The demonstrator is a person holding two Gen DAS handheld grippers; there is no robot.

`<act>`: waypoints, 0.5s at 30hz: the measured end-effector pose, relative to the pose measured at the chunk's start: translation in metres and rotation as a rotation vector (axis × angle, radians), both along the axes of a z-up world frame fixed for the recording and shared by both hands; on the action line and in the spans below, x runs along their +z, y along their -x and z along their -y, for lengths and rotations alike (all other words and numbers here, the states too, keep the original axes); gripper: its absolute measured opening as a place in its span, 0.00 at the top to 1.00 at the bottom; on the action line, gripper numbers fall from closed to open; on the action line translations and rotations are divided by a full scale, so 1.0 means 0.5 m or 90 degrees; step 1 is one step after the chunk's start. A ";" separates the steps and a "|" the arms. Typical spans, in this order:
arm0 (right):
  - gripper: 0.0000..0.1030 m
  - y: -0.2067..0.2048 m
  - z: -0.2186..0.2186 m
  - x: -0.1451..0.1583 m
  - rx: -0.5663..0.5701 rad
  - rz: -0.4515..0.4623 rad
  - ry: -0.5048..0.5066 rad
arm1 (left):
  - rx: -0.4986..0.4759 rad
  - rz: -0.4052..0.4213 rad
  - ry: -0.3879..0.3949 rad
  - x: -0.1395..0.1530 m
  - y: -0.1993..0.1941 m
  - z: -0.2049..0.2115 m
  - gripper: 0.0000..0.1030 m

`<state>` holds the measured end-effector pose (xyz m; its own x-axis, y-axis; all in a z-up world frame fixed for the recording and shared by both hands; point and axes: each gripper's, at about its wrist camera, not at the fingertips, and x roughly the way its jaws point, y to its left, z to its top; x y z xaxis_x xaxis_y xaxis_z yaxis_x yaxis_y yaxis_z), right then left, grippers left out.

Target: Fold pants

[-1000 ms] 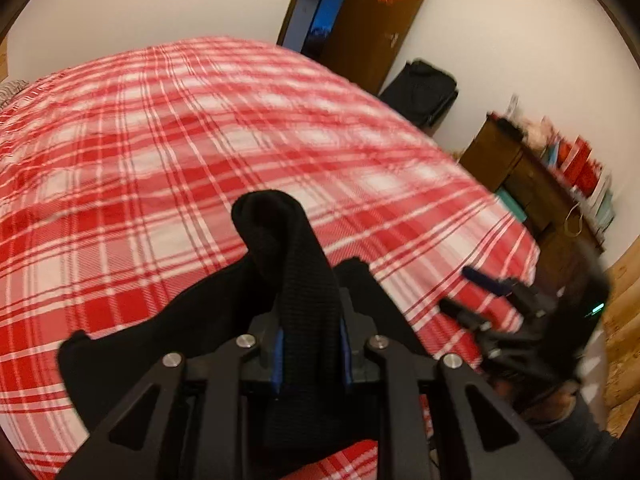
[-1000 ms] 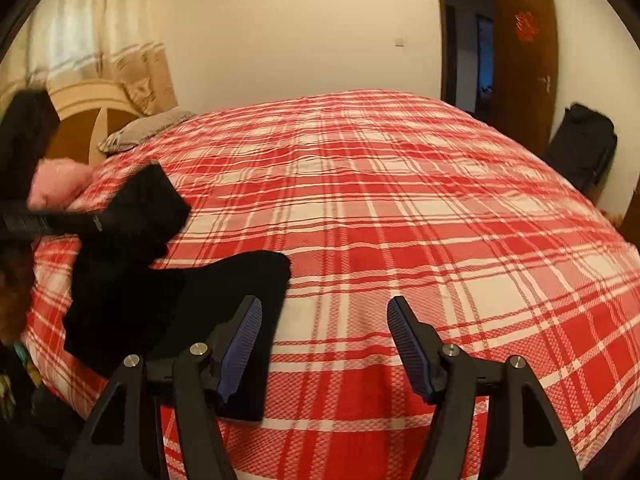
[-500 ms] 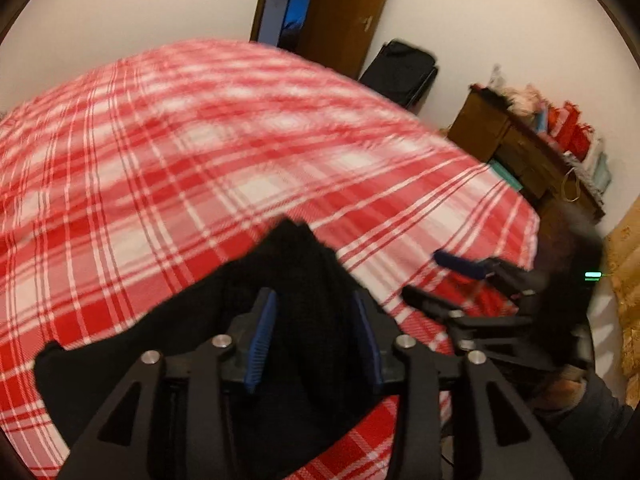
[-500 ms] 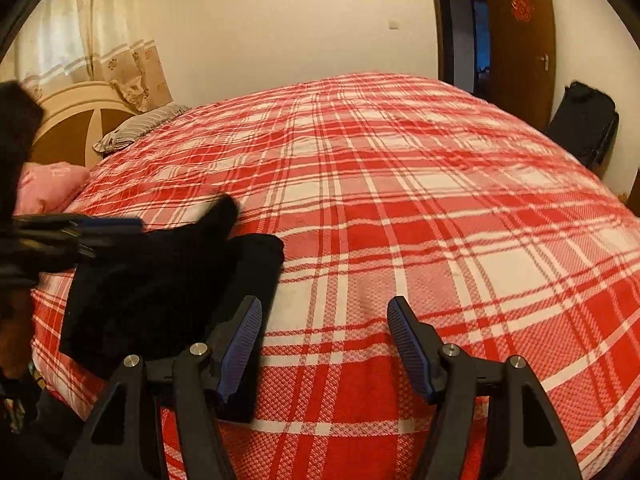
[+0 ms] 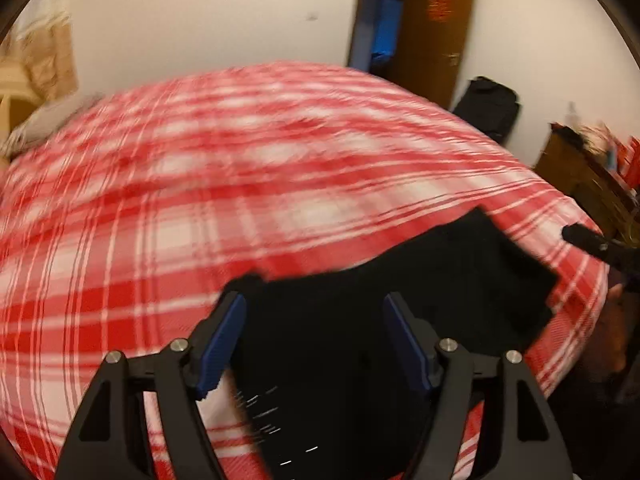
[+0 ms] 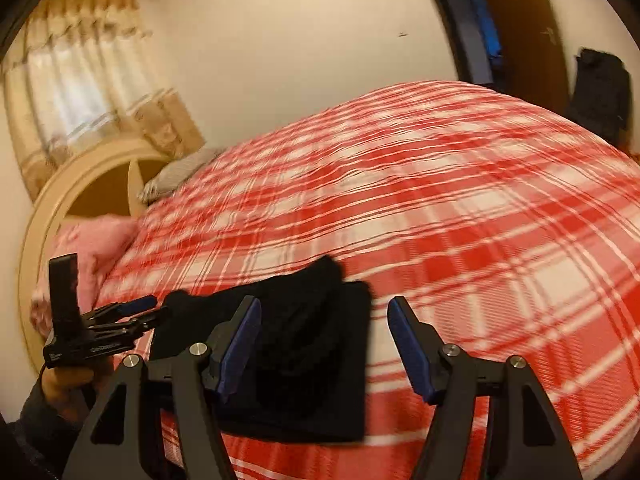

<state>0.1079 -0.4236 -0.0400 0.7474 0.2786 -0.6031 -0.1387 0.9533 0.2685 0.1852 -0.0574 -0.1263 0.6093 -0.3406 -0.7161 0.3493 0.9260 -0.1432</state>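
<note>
The black pants (image 5: pixel 420 292) lie bunched in a folded heap on the red plaid bed, near its edge. My left gripper (image 5: pixel 314 300) is open just above the near end of the heap, with nothing clamped between its blue pads. In the right wrist view the same pants (image 6: pixel 312 344) lie below and between the fingers of my open right gripper (image 6: pixel 323 302), which holds nothing. The left gripper (image 6: pixel 154 310) shows at the left of that view in a person's hand (image 6: pixel 68 380). Both views are blurred by motion.
The red and white plaid bedspread (image 5: pixel 240 200) covers the whole bed. A pink pillow (image 6: pixel 96 240) and a curved headboard (image 6: pixel 60 192) are at the left. A wooden dresser (image 5: pixel 580 172), a dark bag (image 5: pixel 488 108) and an open door (image 5: pixel 432 32) stand beyond the bed.
My left gripper opened and let go of the raised fold of black fabric, which dropped onto the heap. Both cameras swung; the right gripper stayed open.
</note>
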 end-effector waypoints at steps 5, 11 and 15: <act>0.38 -0.038 -0.062 -0.054 0.023 -0.084 0.019 | 0.024 -0.017 0.001 -0.043 -0.009 -0.031 0.28; 0.83 -0.016 -0.023 -0.081 0.005 -0.109 0.019 | 0.027 -0.020 0.014 -0.064 0.002 -0.040 0.17; 0.83 0.005 0.003 -0.086 -0.006 -0.113 0.016 | 0.021 -0.018 0.014 -0.070 0.006 -0.034 0.09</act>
<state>0.1055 -0.4252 -0.0832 0.6315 0.2557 -0.7320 -0.0829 0.9609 0.2642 0.1823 -0.0405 -0.1611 0.5995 -0.3368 -0.7260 0.3139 0.9334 -0.1738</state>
